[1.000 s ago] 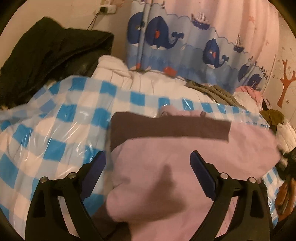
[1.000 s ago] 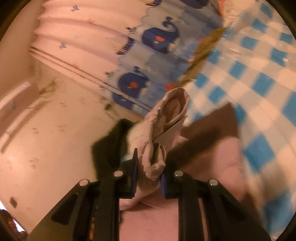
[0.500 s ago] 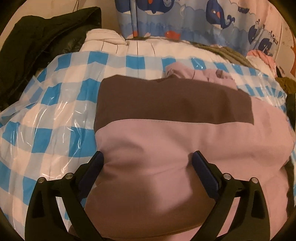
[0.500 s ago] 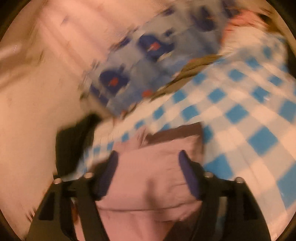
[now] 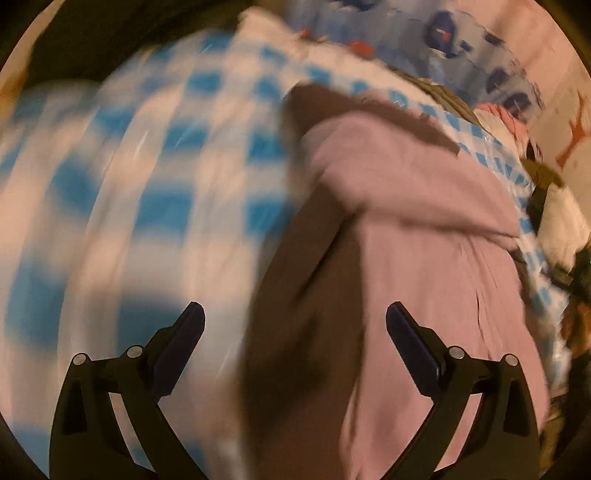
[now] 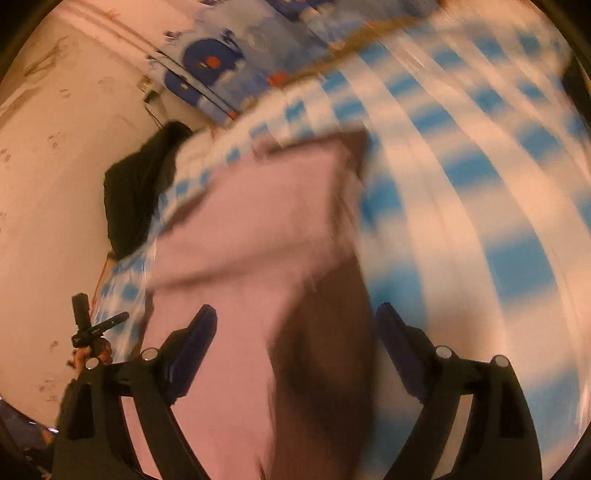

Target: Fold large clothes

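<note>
Released from the right gripper [image 6: 295, 332], whose jaws are opening, the pink garment [image 6: 251, 221] lies on the checked cloth [image 6: 461, 166]; left gripper [image 5: 295, 332] jaws wide, empty.

Checked plastic sheet [image 5: 155, 177] motion-blurred, squares smeared in both views. Pink-and-brown garment [image 5: 424, 258] near end cut off by bottom edge, folds soft. Whale curtain [image 6: 210, 59] blurred, cut by top edge. Dark clothing [image 6: 136, 192] shapeless, kind unclear.

Whale curtain [image 5: 443, 33] – pale wall [image 6: 55, 166] – warm light.
</note>
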